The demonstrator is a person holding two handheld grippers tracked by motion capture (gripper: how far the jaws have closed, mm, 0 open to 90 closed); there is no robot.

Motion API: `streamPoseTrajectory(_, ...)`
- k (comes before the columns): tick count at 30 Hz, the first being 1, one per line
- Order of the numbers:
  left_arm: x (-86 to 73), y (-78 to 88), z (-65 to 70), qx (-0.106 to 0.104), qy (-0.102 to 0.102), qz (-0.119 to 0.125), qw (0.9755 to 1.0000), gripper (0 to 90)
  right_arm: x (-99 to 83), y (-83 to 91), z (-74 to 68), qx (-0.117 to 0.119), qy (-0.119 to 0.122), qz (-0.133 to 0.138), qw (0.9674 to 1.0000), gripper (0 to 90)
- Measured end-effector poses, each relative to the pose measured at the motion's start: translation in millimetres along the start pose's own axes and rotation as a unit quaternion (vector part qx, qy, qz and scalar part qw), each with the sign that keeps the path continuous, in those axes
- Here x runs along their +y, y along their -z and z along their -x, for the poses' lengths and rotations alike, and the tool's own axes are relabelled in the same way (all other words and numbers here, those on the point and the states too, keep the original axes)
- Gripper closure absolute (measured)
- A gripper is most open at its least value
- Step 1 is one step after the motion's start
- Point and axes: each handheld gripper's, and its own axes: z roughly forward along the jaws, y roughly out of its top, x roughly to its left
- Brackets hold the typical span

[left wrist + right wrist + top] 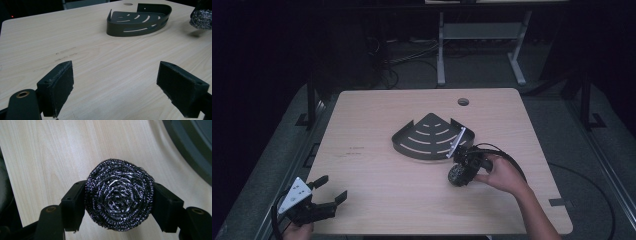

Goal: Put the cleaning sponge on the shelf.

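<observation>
A round steel-wool scourer (119, 194) sits between the two black jaws of my right gripper (119, 202), which is shut on it and holds it a little above the table. From above, that gripper (458, 175) and the scourer (456, 175) hang just in front of a dark quarter-round slotted corner basket (428, 137) lying mid-table. The basket (139, 20) and the scourer (201, 19) also appear far off in the left gripper view. My left gripper (328, 191) rests at the table's near left corner, jaws wide open and empty (115, 87).
The wooden table (377, 190) has a round cable hole (463, 102) near its far edge. A black cable (507, 155) loops behind my right hand. A desk frame (479, 45) stands on the floor beyond the table.
</observation>
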Motion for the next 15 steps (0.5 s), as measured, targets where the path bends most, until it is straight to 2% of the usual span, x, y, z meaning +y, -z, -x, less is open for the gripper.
streamPoseTrajectory(2,0.0,-0.1,-0.4,0.0,0.0,0.001,1.0,13.3,0.6,1.7,1.6,0.005,0.001,0.007,1.0,33.9)
streamPoseTrajectory(9,0.5,-0.6,0.8,-0.001,-0.001,0.0,1.0,13.3,4.5,2.6,3.6,0.003,0.001,0.002,1.0,33.9)
streamPoseTrajectory(15,0.7,-1.2,1.4,-0.002,-0.002,-0.001,1.0,13.3,15.1,7.3,7.4,0.002,0.006,0.008,0.9999,33.9)
